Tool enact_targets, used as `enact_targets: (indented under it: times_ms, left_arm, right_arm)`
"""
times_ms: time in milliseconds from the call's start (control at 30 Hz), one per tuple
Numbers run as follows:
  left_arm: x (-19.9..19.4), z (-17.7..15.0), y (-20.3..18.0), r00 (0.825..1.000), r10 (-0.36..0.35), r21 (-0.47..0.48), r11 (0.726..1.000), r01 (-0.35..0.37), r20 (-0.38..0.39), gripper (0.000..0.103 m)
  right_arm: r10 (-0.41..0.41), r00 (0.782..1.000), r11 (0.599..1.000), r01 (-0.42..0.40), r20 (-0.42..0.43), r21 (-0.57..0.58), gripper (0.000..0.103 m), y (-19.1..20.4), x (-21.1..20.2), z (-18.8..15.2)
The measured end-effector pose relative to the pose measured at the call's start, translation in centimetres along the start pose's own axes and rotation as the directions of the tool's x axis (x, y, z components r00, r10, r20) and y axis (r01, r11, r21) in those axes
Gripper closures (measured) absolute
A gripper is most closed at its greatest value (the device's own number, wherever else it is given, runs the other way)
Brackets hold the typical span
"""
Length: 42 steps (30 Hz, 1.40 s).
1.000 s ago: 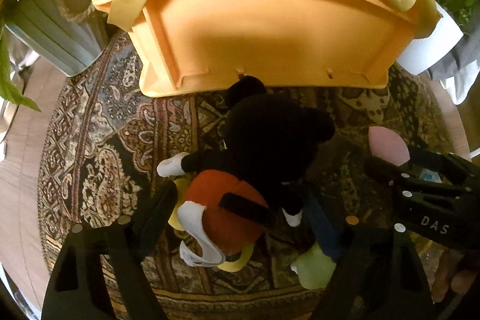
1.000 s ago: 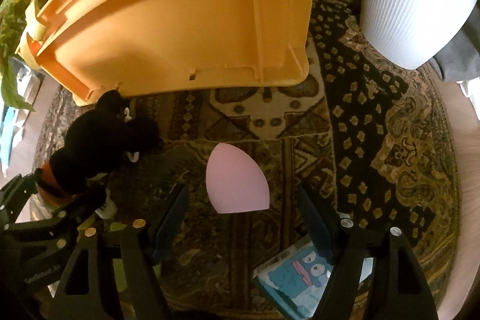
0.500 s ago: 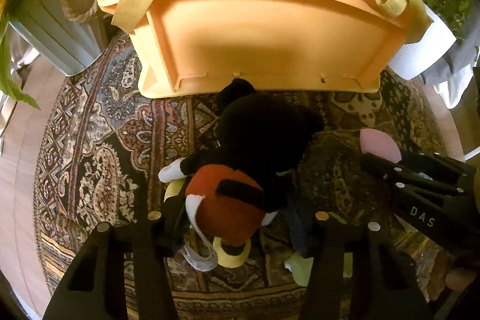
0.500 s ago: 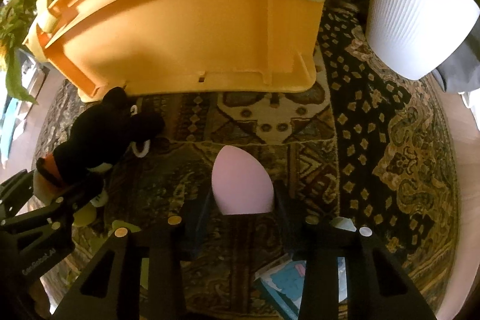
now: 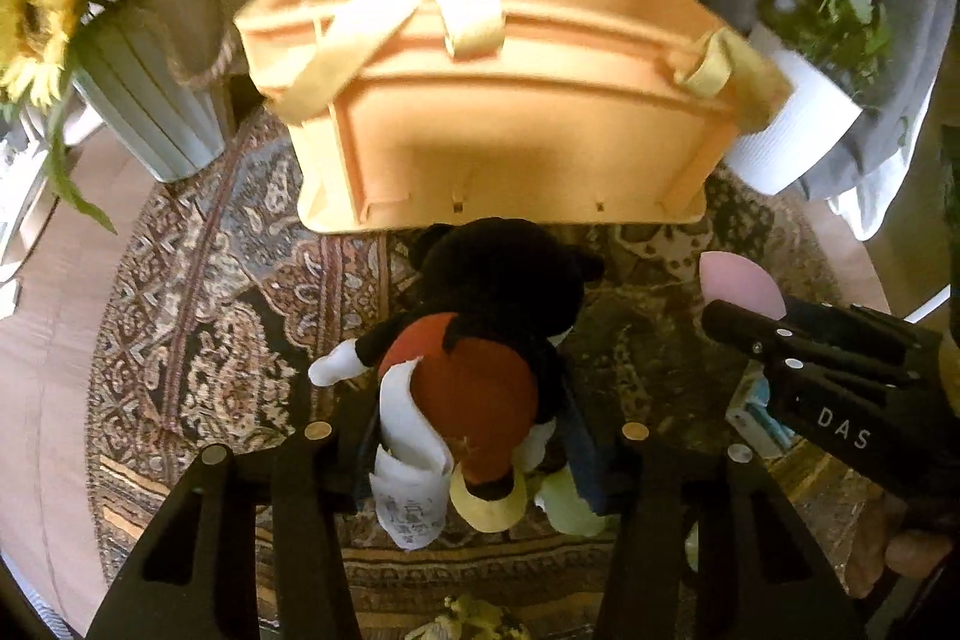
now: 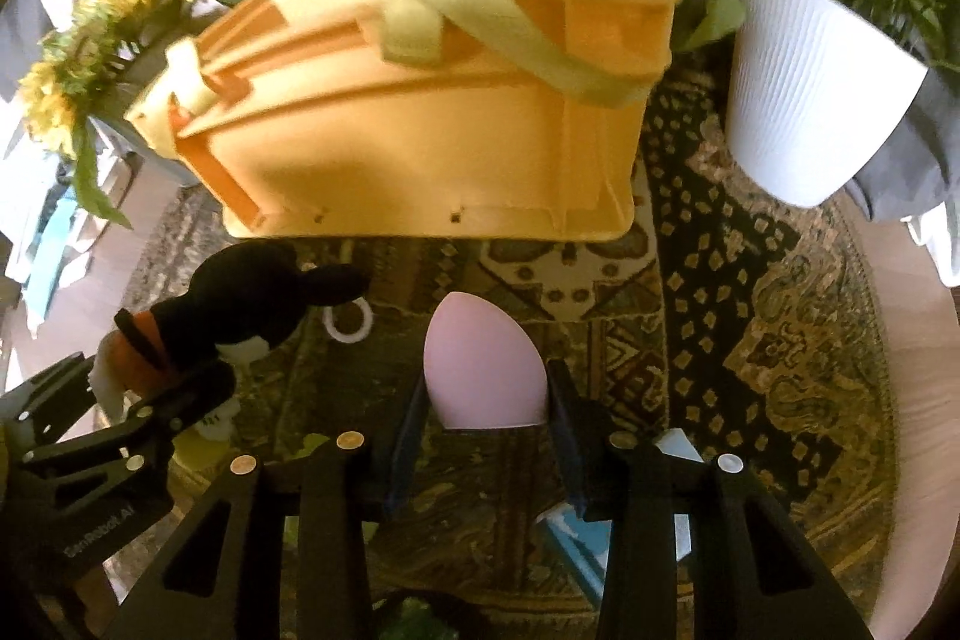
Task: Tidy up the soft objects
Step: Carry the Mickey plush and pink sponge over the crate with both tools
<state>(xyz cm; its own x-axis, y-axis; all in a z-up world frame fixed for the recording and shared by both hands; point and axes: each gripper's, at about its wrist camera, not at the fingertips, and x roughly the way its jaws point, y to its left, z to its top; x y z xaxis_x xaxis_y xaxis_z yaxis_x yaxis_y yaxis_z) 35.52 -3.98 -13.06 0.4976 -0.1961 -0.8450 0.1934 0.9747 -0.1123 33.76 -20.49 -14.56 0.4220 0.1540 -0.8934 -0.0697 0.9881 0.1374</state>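
Observation:
My left gripper [image 5: 474,418] is shut on a black and red plush mouse [image 5: 486,340] and holds it above the patterned rug [image 5: 210,316]. The mouse also shows in the right wrist view [image 6: 240,316]. My right gripper [image 6: 486,400] is shut on a pink egg-shaped sponge [image 6: 480,364], also lifted off the rug; the sponge shows at the right of the left wrist view [image 5: 741,283]. An orange basket [image 5: 510,112] with yellow straps stands just beyond both, also in the right wrist view [image 6: 432,124].
A white ribbed plant pot [image 6: 816,94] stands right of the basket. A grey planter with sunflowers [image 5: 150,100] stands to its left. A blue picture book [image 6: 576,544] and a yellow-green soft item [image 5: 570,508] lie on the rug below the grippers. Grey fabric hangs behind.
Both grippers closed, the left on the plush mouse and the right on the pink sponge, and both have lifted up and back from the rug, so the basket looks farther away.

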Motion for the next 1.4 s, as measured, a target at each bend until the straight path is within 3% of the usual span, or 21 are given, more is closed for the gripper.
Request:
enact_targets:
  times_ms: [533, 1033, 1400]
  left_arm:
    - [-7.4, 0.1, -0.9, 0.980, -0.008, 0.021, 1.000, 0.004, 0.199, 0.054]
    - [-12.7, 1.3, -1.3, 0.935, -0.009, 0.028, 1.000, -0.001, 0.354, 0.054]
    - [-14.9, 3.8, -1.6, 0.891, 0.000, 0.044, 0.999, -0.022, 0.454, 0.054]
  right_arm:
    - [0.034, 0.985, 0.998, -0.025, 0.171, -0.053, 0.063, 1.8, -6.9, 1.3]
    - [0.072, 0.936, 0.995, -0.042, 0.345, -0.093, 0.063, 3.2, -12.6, 3.2]
    - [0.073, 0.896, 0.995, -0.036, 0.438, -0.092, 0.063, 3.3, -14.5, 5.6]
